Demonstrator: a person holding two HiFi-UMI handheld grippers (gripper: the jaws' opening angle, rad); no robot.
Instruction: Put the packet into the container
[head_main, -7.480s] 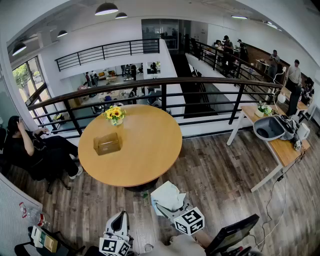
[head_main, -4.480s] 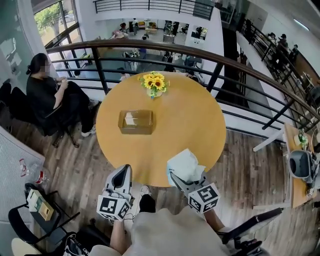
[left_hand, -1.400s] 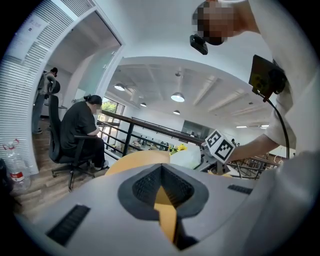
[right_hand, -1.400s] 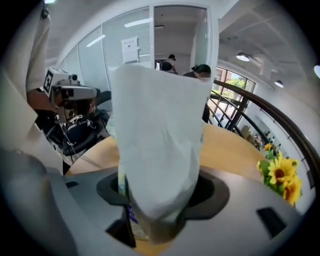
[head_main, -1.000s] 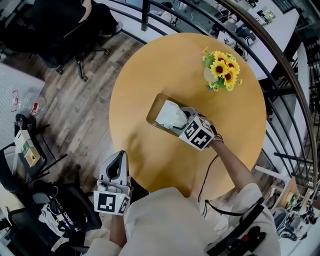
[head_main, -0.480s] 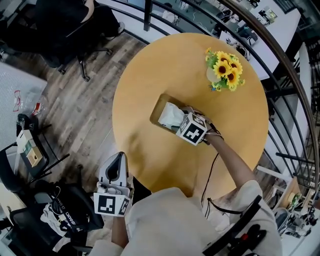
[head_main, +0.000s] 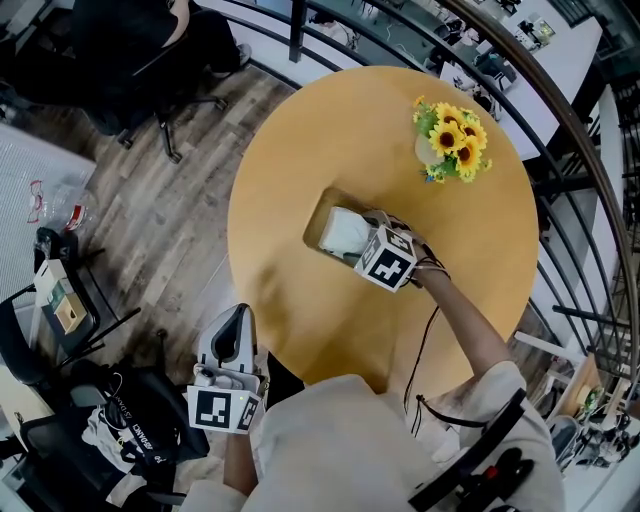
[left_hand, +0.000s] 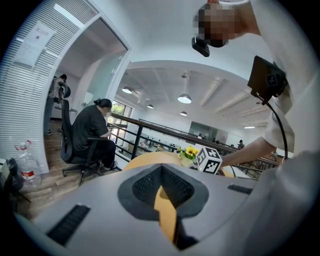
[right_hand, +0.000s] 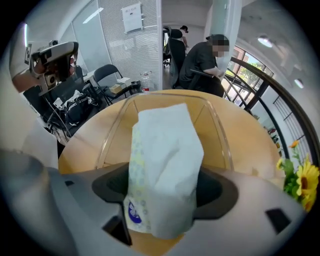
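A white tissue packet lies inside the clear plastic container on the round wooden table. My right gripper reaches into the container's near end. In the right gripper view the packet stands between the jaws of the right gripper, which are opening, with dark gaps showing beside the packet. The container's clear rim frames it. My left gripper hangs off the table's near edge. In its own view the left gripper has its jaws together and holds nothing.
A vase of sunflowers stands on the table's far side, right of the container. A metal railing curves behind the table. A seated person and chairs are at the far left, with a bag and boxes on the floor near left.
The packet has sunk lower and now lies in the container. The right gripper's jaws have spread apart around it. The left gripper has not moved.
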